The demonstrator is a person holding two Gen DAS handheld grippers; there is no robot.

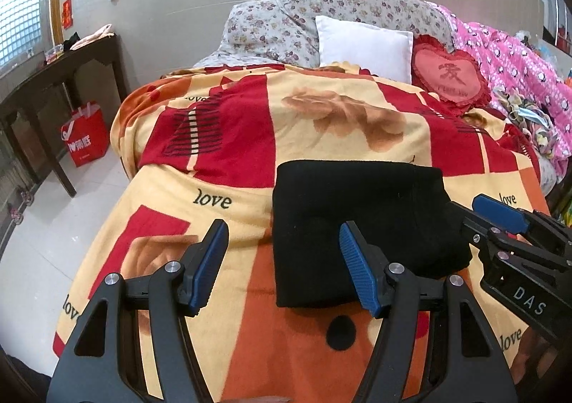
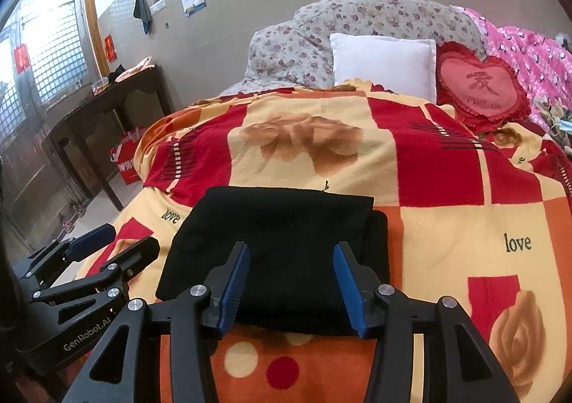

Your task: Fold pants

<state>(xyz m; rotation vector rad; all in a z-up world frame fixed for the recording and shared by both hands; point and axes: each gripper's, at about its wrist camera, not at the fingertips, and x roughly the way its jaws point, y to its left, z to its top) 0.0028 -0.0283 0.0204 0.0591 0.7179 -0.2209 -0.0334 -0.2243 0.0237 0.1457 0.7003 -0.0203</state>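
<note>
The black pants [image 1: 361, 220] lie folded into a compact rectangle on the patterned blanket [image 1: 221, 167]; they also show in the right wrist view [image 2: 282, 242]. My left gripper [image 1: 284, 265] is open and empty, hovering at the pants' near left edge. My right gripper [image 2: 291, 288] is open and empty, its blue pads [image 2: 234, 286] spread over the pants' near edge. The right gripper shows in the left wrist view [image 1: 500, 220] at the pants' right side. The left gripper shows in the right wrist view [image 2: 107, 242], left of the pants.
A white pillow [image 1: 364, 45], a red heart cushion [image 1: 448, 75] and a floral quilt [image 1: 321, 16] lie at the bed's head. A pink quilt [image 1: 514, 59] is at the right. A dark table [image 1: 60, 74] and a red bag [image 1: 85, 133] stand left of the bed.
</note>
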